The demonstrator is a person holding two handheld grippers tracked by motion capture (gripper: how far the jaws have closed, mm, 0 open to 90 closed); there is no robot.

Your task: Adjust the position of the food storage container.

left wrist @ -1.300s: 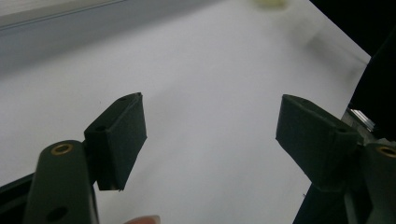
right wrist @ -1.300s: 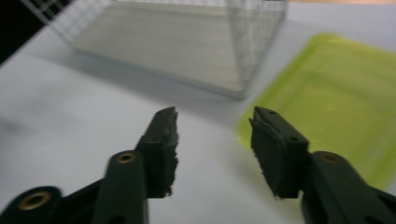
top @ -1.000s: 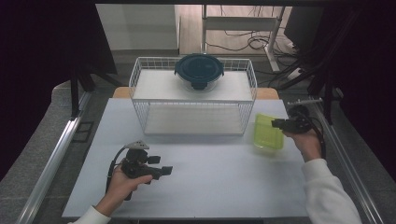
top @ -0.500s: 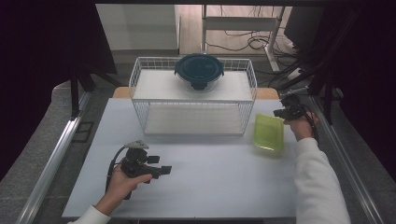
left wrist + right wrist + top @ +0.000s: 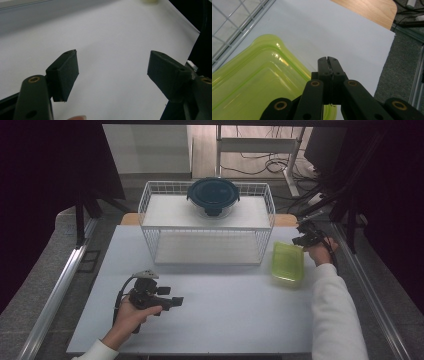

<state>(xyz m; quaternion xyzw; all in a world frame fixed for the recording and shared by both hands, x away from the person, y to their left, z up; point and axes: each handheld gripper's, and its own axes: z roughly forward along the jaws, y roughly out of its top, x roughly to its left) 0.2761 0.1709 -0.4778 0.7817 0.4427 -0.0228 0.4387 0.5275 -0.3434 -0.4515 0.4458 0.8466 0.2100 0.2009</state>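
Green container (image 5: 288, 262) is lying flat near the table's (image 5: 225, 320) right edge, just beside the right end of a white wire rack (image 5: 207, 222) that is carrying a dark round lidded bowl (image 5: 213, 196). Right gripper (image 5: 303, 236) is hovering just beyond the container's far right corner, its jaws pressed together on nothing. Left gripper (image 5: 172, 301) is resting near the front left corner, jaws spread wide and empty.
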